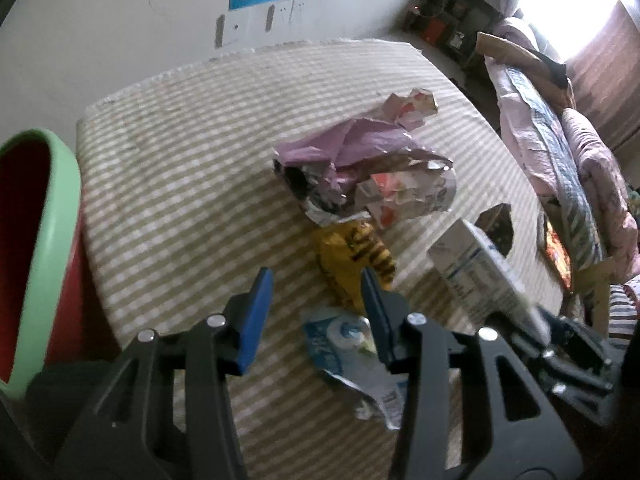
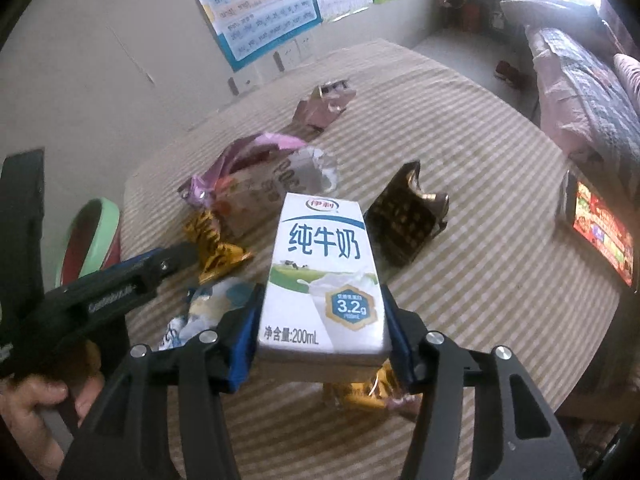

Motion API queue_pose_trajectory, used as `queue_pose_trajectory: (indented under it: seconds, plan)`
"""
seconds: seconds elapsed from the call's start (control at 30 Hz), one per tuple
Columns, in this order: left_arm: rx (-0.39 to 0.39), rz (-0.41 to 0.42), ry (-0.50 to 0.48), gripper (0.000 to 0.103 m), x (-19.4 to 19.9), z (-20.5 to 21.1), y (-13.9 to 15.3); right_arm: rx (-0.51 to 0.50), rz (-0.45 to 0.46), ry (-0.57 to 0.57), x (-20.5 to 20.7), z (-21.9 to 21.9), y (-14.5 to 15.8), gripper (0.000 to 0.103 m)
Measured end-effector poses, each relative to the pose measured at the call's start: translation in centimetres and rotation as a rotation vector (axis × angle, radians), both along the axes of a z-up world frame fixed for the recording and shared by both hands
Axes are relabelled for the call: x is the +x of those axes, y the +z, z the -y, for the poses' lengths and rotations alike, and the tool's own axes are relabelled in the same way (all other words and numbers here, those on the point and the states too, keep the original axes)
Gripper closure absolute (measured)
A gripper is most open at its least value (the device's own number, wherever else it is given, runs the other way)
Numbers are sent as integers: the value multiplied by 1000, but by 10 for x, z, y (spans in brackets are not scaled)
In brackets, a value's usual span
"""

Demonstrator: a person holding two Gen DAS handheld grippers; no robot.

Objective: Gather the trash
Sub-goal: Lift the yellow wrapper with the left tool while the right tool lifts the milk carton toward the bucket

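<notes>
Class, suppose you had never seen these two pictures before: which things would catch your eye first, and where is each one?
First, the white and blue milk carton, clamped between the right gripper's blue fingers just above the striped tablecloth. Next, the crumpled pink and silver wrapper heap mid-table, ahead of the open left gripper. Then the red bin with a green rim at the table's left edge.

Home bedroom: quilted bed, wall posters.
</notes>
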State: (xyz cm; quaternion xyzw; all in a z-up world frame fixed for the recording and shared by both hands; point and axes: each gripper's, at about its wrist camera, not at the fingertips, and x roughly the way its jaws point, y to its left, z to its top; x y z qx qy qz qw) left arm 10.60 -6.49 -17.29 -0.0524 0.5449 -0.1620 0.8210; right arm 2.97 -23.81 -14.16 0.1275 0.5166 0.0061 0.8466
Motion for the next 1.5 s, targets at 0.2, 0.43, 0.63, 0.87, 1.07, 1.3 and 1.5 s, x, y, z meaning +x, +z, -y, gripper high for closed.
queue_pose_trajectory:
  seconds: [0.2,0.43,0.63,0.87,1.07,1.3,1.5]
  plan:
    - [4,30,-34,59,-3,11,10,18,-57,3,-7,-2,-14,50]
    - [35,-7,-65,59,15,32,-6,24,-103,11,-9,-4,-25,50]
    - [84,7,-51,67,18,31,-14,22,-119,19,-6,-6,-30,48]
    - [60,9,-7,90,14,10,-11,-15,-115,30,-3,-9,-34,49]
    - [85,104,0,91,-10,-7,17,-12,-28,-2,-8,-5,-9,50]
    - [95,205,40,91,-45,-32,56,4,87,-4,-20,-14,37,50]
    - [87,270,62,91,-58,-48,84,16,144,24,-29,-27,66,50]
